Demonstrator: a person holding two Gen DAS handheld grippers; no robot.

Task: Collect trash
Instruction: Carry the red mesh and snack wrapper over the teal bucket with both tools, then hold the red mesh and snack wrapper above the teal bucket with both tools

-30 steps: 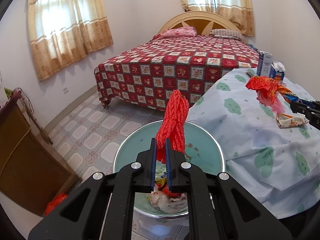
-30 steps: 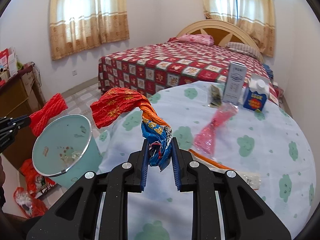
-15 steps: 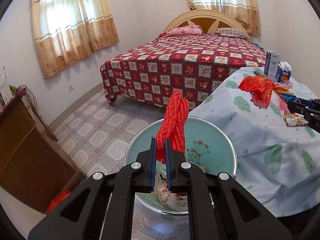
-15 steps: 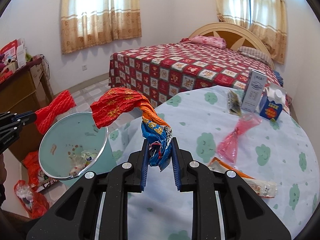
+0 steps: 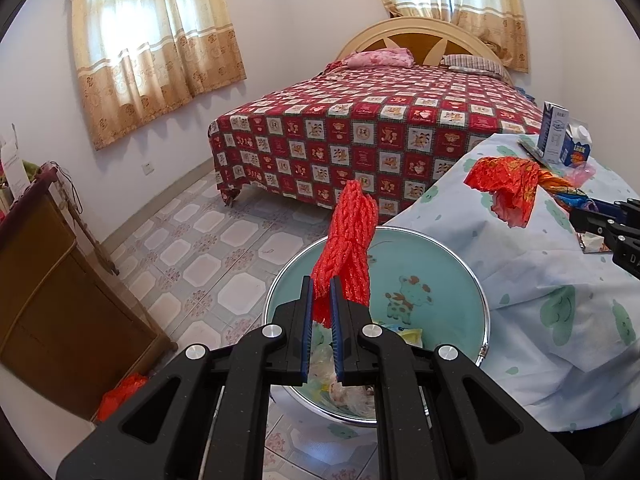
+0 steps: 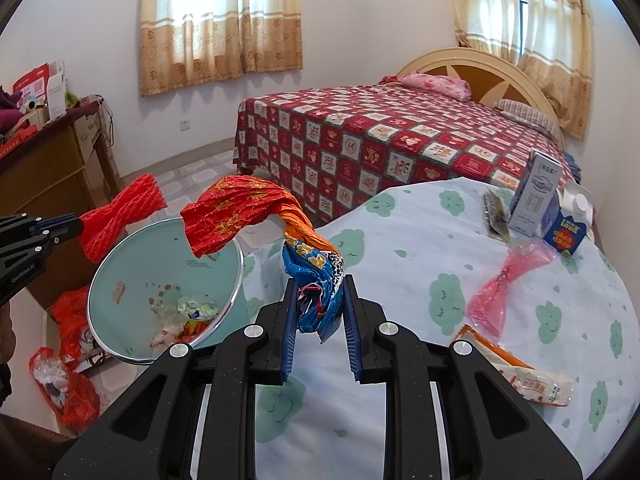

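Left tongs (image 5: 321, 304) were clamped on floppy red foam netting (image 5: 352, 236) above the bin (image 5: 478, 292); right tongs (image 6: 319, 312) pinched a light, crinkly snack wrapper (image 6: 256, 216) at its twisted middle.

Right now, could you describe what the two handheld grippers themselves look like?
Both the left gripper and the right gripper are matte black plastic linkages with silver round pivot bolts and two parallel fingers lined with ribbed blue pads. Pale lettering marks the left gripper's side in the right wrist view. No cables or sleeves are visible.

Left wrist view: trash bin (image 5: 436, 276) base hidden behind gripper body; right gripper (image 5: 608, 228) cut off at right frame edge.
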